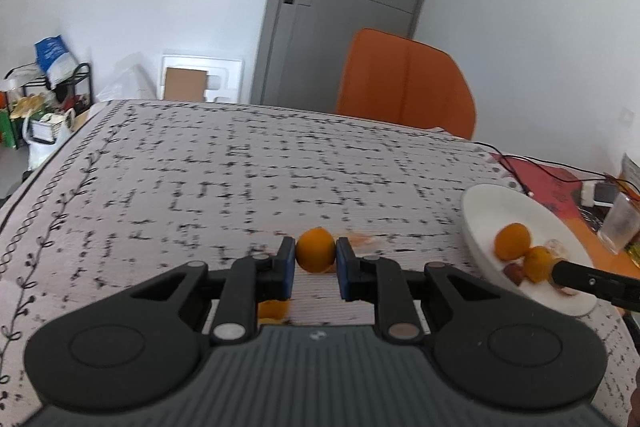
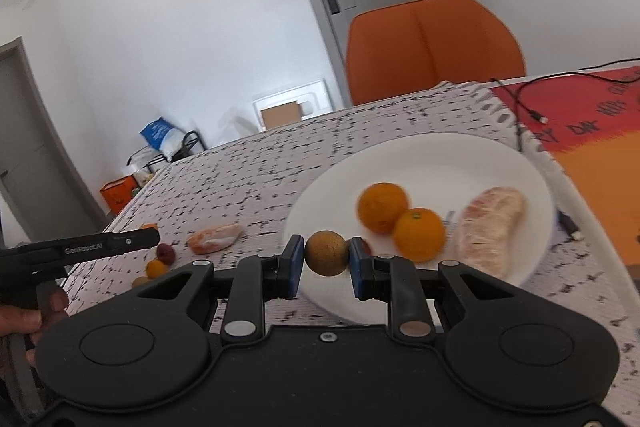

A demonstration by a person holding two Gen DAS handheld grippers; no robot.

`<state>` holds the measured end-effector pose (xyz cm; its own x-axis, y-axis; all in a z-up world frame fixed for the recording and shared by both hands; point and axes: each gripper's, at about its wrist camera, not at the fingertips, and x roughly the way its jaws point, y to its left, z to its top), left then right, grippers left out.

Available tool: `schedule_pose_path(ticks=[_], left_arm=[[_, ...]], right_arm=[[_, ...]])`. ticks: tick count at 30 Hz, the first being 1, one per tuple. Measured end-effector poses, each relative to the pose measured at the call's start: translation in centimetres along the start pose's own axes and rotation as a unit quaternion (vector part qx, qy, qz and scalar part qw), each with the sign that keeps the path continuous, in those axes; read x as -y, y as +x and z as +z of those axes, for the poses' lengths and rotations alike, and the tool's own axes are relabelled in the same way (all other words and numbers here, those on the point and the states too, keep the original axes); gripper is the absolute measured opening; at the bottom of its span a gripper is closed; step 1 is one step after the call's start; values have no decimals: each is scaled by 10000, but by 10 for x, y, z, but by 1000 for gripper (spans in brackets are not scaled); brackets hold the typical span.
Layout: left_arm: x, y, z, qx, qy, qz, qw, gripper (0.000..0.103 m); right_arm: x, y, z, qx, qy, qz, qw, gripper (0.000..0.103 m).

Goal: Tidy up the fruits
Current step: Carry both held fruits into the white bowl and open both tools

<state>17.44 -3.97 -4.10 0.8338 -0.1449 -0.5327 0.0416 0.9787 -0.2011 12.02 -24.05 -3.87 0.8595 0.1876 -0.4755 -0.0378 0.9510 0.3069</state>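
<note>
My left gripper (image 1: 316, 257) is shut on a small orange (image 1: 315, 250), held above the patterned tablecloth. My right gripper (image 2: 323, 259) is shut on a round brown fruit (image 2: 326, 253), held over the near rim of the white plate (image 2: 340, 179). The plate holds two oranges (image 2: 382, 207) (image 2: 418, 235), a peeled pomelo segment (image 2: 490, 231) and a small red fruit partly hidden behind my right finger. The plate also shows in the left wrist view (image 1: 480, 211). On the cloth lie another peeled segment (image 2: 216, 237), a red fruit (image 2: 165, 253) and small yellow-orange fruits (image 2: 155, 268).
An orange chair (image 2: 432, 47) stands at the table's far side. A red and orange mat (image 2: 592, 131) with black cables (image 2: 528, 99) lies right of the plate. A clear cup (image 1: 620, 223) stands beyond the plate. The left gripper's body (image 2: 80, 247) reaches in from the left.
</note>
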Motion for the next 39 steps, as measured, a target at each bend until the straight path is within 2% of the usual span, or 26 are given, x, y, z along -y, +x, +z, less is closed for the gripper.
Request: schedule_pose_path(ticks=[11,13,35,39], left_arm=[[50,8,3,-21,364,-472,9982,20],[58,9,4,-24,422,-520,9978,20],[121,29,12,-35,953,-999,9904,20],[124,27,13,19,1009,-928,9906,27]], right_arm=[[29,-18,-5,185,239,-259,9992,25],[36,-21,-5,229,295,-295,9989,28],[64,-44,-13,431,593,-413,9965,32],[64,-44,-13,433,599,-415,9964,33]])
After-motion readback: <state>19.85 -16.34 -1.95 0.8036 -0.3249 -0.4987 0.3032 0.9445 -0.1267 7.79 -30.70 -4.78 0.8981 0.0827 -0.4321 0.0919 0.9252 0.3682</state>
